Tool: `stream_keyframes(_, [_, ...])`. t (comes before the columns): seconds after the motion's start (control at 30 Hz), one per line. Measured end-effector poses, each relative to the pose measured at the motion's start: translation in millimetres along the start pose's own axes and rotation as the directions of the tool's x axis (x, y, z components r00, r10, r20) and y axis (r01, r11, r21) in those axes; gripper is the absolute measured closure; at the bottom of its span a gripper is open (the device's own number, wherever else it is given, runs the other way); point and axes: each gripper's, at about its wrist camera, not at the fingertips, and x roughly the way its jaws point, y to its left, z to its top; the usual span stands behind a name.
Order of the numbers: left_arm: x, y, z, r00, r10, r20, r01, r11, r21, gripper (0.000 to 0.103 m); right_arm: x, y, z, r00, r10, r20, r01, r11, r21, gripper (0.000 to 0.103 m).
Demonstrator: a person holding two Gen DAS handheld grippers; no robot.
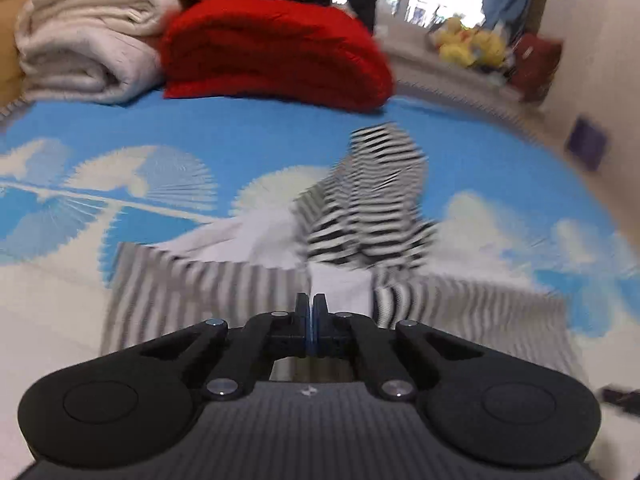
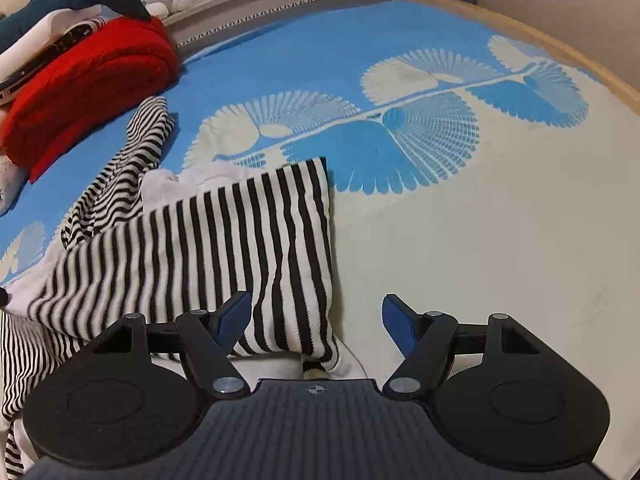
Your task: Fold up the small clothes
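Striped garment (image 2: 224,248) lies flat, its stripes running toward the red blanket (image 2: 88,88)

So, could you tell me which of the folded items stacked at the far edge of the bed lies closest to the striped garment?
The red folded blanket: its edge almost reaches the sleeve of the striped garment, while the cream folded blanket sits beyond it, further from the stripes.

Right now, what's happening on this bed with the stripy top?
A person is folding a black-and-white striped garment on a blue-and-cream bedspread, using a hand-held tool in each hand. The left tool is shut right at the garment's edge; the blur hides whether it pinches cloth. The right tool is open, hanging over the folded part's near corner without gripping it. One sleeve lies loose toward a red blanket.
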Motion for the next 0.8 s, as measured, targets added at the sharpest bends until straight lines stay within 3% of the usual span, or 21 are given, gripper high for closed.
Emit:
stream_keyframes(0.07, [15, 11, -7, 0.998, 0.019, -0.059, -0.02, 1.0, -0.017, 0.102, 5, 1, -1, 1.0, -0.007, -0.013, 0.007, 1.0, -0.006, 0.029])
stream_keyframes(0.17, [39, 24, -16, 0.988, -0.031, -0.151, 0.025, 0.999, -0.043, 0.095, 14, 2, -2, 0.999, -0.031, -0.029, 0.031, 0.999, -0.019, 0.029])
stream_keyframes(0.2, [40, 27, -18, 0.989, -0.02, -0.147, 0.014, 0.999, -0.046, 0.08, 18, 3, -3, 0.999, -0.042, -0.033, 0.041, 0.999, -0.026, 0.029])
stream_keyframes(0.23, [39, 30, -18, 0.991, -0.014, -0.13, 0.007, 0.999, -0.052, 0.055, 21, 3, -4, 0.998, -0.052, -0.035, 0.051, 0.998, -0.035, 0.029])
stream_keyframes(0.27, [36, 32, -18, 0.995, -0.014, -0.102, 0.008, 0.998, -0.056, 0.039, 25, 4, -4, 0.997, -0.064, -0.031, 0.063, 0.997, -0.046, 0.029])
stream_keyframes(0.3, [32, 33, -17, 0.997, -0.004, -0.073, 0.001, 0.999, -0.052, 0.009, 29, 5, -6, 0.997, -0.079, -0.02, 0.078, 0.995, -0.066, 0.029])
stream_keyframes(0.33, [29, 33, -17, 0.998, 0.027, -0.051, -0.029, 0.999, -0.04, 0.0, 32, 6, -7, 0.995, -0.096, -0.008, 0.095, 0.991, -0.091, 0.029])
stream_keyframes(0.4, [32, 28, -17, 0.994, 0.097, -0.057, -0.095, 0.995, 0.032, 0.0, 46, 9, -14, 0.989, -0.144, -0.022, 0.138, 0.976, -0.171, 0.029])
stream_keyframes(0.47, [46, 23, -23, 0.979, 0.157, -0.131, -0.141, 0.983, 0.119, 0.0, 61, 6, -23, 0.984, -0.154, -0.089, 0.135, 0.973, -0.188, 0.026])
stream_keyframes(0.6, [44, 23, -29, 0.974, 0.181, -0.139, -0.16, 0.976, 0.149, 0.0, 45, 5, -17, 0.989, -0.136, -0.051, 0.128, 0.981, -0.148, 0.028])
stream_keyframes(0.63, [39, 23, -29, 0.975, 0.178, -0.13, -0.158, 0.975, 0.156, 0.0, 31, 3, -16, 0.993, -0.115, -0.016, 0.113, 0.988, -0.109, 0.027])
stream_keyframes(0.7, [26, 22, -31, 0.978, 0.177, -0.106, -0.157, 0.972, 0.174, 0.0, -9, 0, -20, 0.998, -0.004, 0.061, 0.006, 0.999, -0.043, 0.026])
stream_keyframes(0.8, [-4, 18, -37, 0.983, 0.163, -0.081, -0.143, 0.968, 0.205, 0.0, -73, -5, -43, 0.971, 0.175, 0.164, -0.17, 0.985, -0.04, 0.021])
